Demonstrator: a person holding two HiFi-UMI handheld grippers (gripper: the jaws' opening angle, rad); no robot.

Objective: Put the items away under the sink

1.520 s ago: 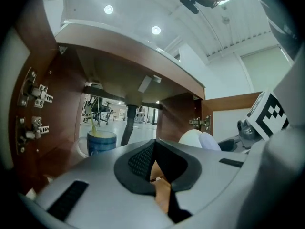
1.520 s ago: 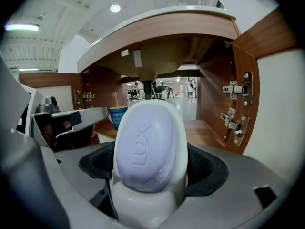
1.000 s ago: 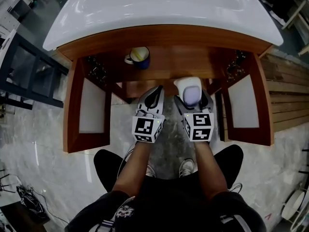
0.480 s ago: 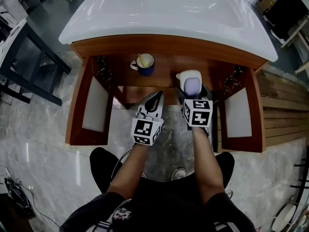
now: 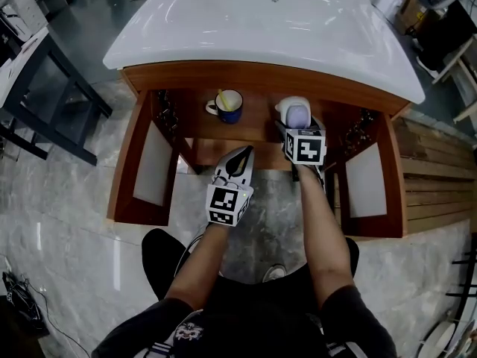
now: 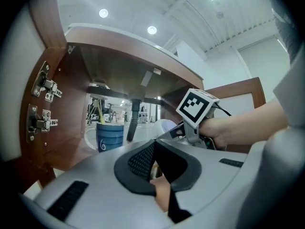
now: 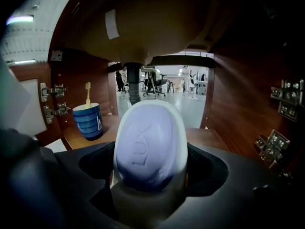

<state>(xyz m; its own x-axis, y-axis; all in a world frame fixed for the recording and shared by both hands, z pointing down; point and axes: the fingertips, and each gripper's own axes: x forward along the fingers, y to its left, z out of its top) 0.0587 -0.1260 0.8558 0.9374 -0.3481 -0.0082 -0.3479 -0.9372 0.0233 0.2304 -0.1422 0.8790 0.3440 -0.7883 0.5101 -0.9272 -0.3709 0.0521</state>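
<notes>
- Right gripper (image 5: 299, 125) clamped on the white soap dish (image 7: 150, 175) with its lilac bar, upper centre, over the cabinet shelf (image 5: 257, 129) below the sink (image 5: 261, 28).
- Left gripper (image 5: 237, 162) with jaws together, mid-frame, short of the shelf edge.
- Blue mug (image 5: 229, 104) left of the dish, apart; bare shelf between.
- Doors (image 5: 153, 166) swung wide at both sides.

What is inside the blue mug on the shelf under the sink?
A toothbrush stands in the blue mug, its head above the rim. The mug's wall covers its lower end, and the bottom of the mug cannot be seen.
</notes>
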